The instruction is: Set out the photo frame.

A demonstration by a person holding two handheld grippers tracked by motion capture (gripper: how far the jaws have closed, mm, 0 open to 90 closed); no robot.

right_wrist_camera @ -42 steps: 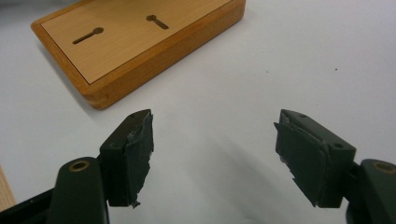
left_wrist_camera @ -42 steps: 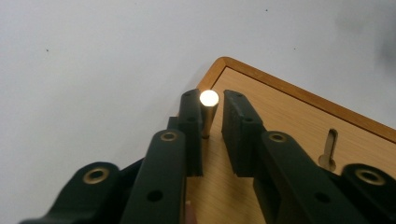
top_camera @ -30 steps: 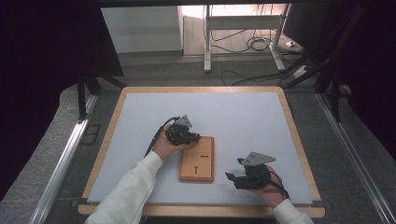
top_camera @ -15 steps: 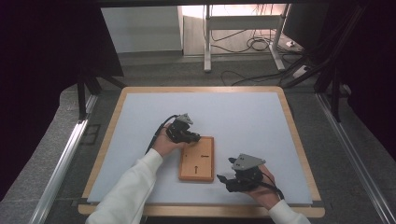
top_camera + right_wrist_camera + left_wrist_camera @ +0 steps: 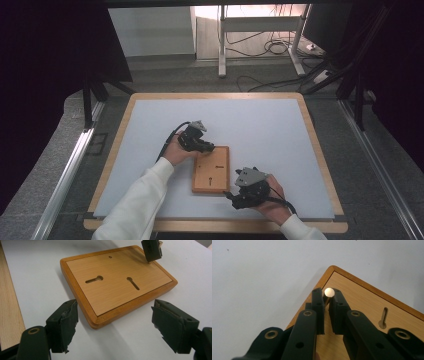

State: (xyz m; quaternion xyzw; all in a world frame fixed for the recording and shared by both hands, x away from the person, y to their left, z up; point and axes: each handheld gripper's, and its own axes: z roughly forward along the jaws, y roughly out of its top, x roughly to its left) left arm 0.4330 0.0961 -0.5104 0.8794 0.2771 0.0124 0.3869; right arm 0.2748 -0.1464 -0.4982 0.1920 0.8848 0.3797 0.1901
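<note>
The left claw [image 5: 327, 302] is seen pinched on a small brass peg [image 5: 329, 293], whose round bright head shows between the fingertips, right at a corner of the wooden board [image 5: 364, 302]. The right claw [image 5: 115, 327] is spread wide, its jaws having just been opening, with nothing pressed between the pads; the near corner of the board [image 5: 117, 282] lies just ahead of the gap, untouched. In the high view the left claw [image 5: 206, 148] is set at the board's far left corner, while the right claw [image 5: 231, 198] is held just off its near right corner. The board [image 5: 212, 170] lies flat, with two keyhole slots [image 5: 93, 279] cut in its face, on a pale blue surface [image 5: 260, 125] framed by a wooden rim [image 5: 320, 150]. Wide bare room is left on the far half and on both sides of the surface; the near rim is close behind the right hand [image 5: 272, 202]. Beyond, a grey floor with cables [image 5: 272, 47] is seen.
</note>
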